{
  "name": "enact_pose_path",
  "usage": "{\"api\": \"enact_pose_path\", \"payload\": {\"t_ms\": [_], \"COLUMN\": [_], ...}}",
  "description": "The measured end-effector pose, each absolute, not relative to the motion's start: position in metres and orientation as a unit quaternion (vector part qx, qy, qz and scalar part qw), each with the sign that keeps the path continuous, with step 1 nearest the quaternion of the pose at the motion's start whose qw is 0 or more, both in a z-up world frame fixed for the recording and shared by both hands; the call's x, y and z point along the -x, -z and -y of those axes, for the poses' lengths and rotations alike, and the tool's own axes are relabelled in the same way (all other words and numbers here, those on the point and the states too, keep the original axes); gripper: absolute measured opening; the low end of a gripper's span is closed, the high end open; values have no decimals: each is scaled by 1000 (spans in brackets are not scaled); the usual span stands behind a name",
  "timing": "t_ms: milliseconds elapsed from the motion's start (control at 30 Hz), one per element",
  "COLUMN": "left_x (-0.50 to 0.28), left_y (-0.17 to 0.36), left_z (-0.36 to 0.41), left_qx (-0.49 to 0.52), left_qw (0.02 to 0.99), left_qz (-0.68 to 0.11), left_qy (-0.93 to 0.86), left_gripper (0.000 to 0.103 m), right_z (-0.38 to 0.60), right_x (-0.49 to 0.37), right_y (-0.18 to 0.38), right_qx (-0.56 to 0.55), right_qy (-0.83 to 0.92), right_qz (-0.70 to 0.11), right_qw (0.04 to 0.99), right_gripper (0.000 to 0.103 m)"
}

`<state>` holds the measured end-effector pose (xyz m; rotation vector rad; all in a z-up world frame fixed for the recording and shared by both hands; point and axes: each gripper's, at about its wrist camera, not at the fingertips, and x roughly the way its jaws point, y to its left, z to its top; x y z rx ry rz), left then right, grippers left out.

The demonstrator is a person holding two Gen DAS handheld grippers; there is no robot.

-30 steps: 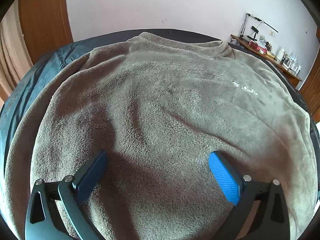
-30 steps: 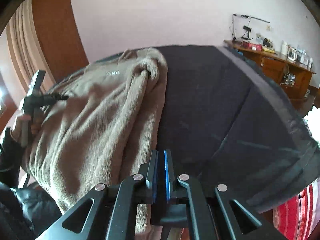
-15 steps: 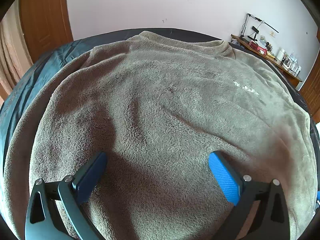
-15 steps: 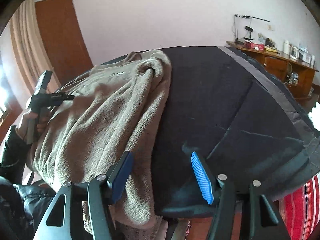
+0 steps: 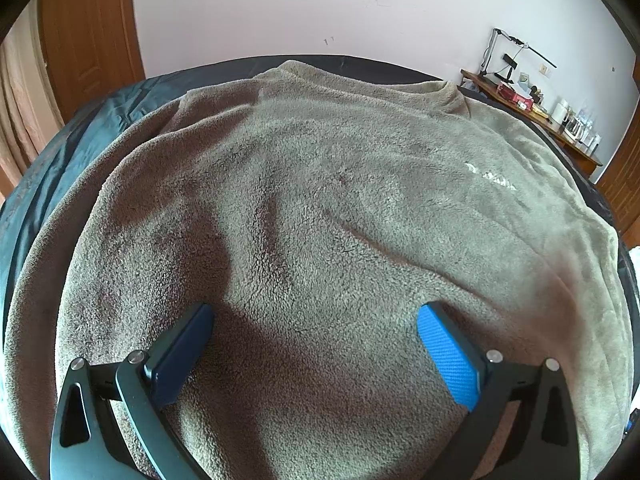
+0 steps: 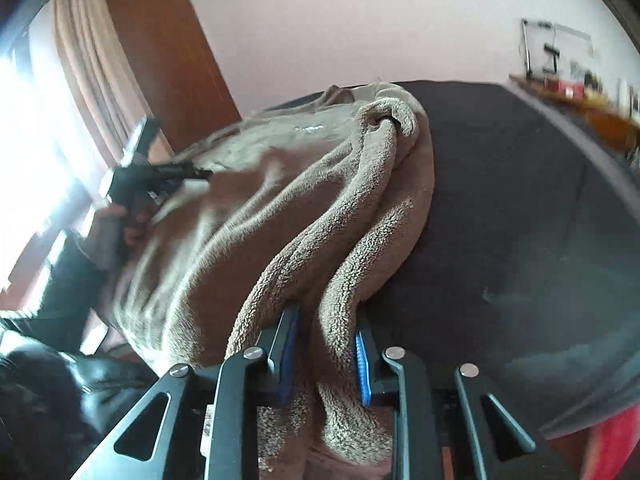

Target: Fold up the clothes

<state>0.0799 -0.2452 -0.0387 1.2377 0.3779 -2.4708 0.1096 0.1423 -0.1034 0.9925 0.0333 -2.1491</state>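
Left wrist view: left gripper (image 5: 314,330) hung over the fleece sweater (image 5: 340,208), fingers wide apart, holding nothing; sweater lay spread across the dark bed (image 5: 80,120).

Right wrist view: right gripper (image 6: 326,352) was clamped on the sweater's bunched edge (image 6: 340,300), at the bed's near side.

A: Item one, bed (image 5: 100,120): dark cover, bare along its far and left edges; grey band near its right edge.

B: Item two, door (image 5: 92,48): brown wood, past the bed's far left corner. Item three, curtain (image 6: 92,64): pale, pleated, beside the door.

A: Item four, wall (image 5: 320,8): plain, light, behind the bed's far edge.

B: Item five, shelf (image 5: 532,116): wooden, past the bed's far right corner, carrying a lamp (image 5: 508,52), a red box (image 5: 514,94) and small containers too blurred to name.
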Motion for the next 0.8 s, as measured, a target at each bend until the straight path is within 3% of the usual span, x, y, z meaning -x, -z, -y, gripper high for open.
{"api": "enact_pose_path", "payload": {"t_ms": [67, 200, 367, 433, 500, 567, 800], "left_x": [-80, -80, -80, -80, -81, -81, -81], "left_y": [39, 39, 39, 39, 39, 39, 39], "left_z": [245, 245, 245, 245, 246, 246, 246], "left_qx": [-437, -437, -437, -437, -436, -435, -435], "left_qw": [175, 175, 176, 175, 174, 173, 174], "left_qz": [-134, -134, -134, -134, -136, -139, -136], "left_qy": [872, 872, 872, 872, 873, 873, 873], "left_gripper": [102, 102, 102, 102, 102, 102, 102], "right_z": [-145, -150, -180, -198, -212, -212, -177], "right_x": [-107, -109, -100, -87, -75, -72, -76], "right_y": [104, 80, 27, 18, 26, 39, 83], "right_qx": [-389, -339, -238, -255, -297, -323, -374], "right_qy": [841, 898, 960, 958, 938, 925, 890], "right_qz": [5, -55, -115, -80, 0, 19, -12], "right_qw": [377, 274, 95, 104, 179, 198, 262], "right_gripper": [18, 6, 5, 5, 6, 6, 7]}}
